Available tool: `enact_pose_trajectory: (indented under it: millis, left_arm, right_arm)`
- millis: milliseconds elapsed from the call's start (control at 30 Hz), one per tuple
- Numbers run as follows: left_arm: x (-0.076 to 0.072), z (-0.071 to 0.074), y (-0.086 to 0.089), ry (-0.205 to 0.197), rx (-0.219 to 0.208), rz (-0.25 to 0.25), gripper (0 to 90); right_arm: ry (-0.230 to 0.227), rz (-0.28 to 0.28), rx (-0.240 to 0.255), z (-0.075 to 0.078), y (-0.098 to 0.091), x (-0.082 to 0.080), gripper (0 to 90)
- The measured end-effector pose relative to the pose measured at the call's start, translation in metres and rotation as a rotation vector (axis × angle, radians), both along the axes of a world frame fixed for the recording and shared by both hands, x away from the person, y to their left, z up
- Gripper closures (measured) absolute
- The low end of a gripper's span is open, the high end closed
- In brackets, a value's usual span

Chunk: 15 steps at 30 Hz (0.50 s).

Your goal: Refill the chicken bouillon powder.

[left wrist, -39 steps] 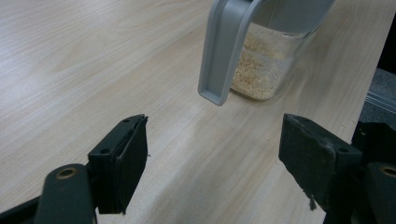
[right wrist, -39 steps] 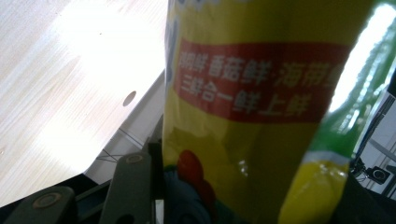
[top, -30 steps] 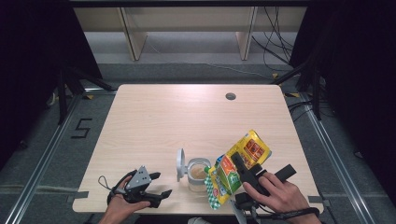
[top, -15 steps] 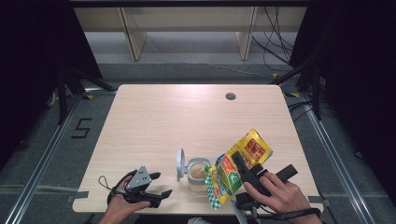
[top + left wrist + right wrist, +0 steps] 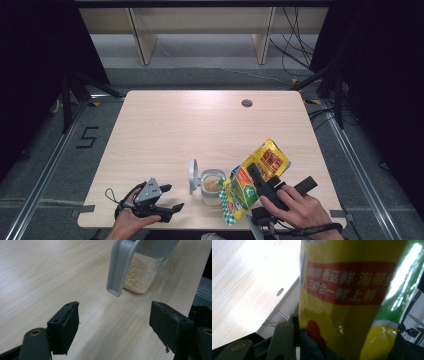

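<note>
The right gripper [image 5: 256, 181] clamps the bag [image 5: 252, 181] tilted over the jar [image 5: 212, 185] for pouring; the left gripper [image 5: 172, 197] rests wide, empty.

From my station, the yellow bag [image 5: 347, 297] hides the right gripper's [image 5: 261, 184] far finger. The jar's [image 5: 143, 272] top is cut off by the left gripper view's upper edge.

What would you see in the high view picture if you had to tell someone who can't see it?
A person's right claw holds a yellow and green snack bag tilted over a clear jar with pale crumbs in it, its grey lid flipped open. The left claw rests open on the wooden table, apart from the jar.
</note>
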<state>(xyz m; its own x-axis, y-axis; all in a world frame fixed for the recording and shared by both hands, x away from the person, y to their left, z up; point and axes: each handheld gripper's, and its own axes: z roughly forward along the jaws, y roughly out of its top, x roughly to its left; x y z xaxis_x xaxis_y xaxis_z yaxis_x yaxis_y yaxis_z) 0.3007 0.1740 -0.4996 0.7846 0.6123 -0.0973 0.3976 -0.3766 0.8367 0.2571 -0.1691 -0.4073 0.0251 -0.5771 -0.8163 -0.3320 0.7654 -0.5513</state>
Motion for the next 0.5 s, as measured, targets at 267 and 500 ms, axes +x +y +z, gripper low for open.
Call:
enact_pose_trajectory:
  millis: [267, 500]
  left_arm:
    - [-0.0001, 0.0001, -0.0001, 0.001, -0.003, 0.004, 23.5]
    - [0.0013, 0.0011, 0.0015, -0.018, 0.01, -0.014, 23.5]
  right_arm:
    - [-0.002, 0.002, -0.007, 0.0001, 0.0003, -0.0001, 56.4]
    - [-0.02, 0.003, -0.019, 0.0015, -0.0005, -0.0004, 56.5]
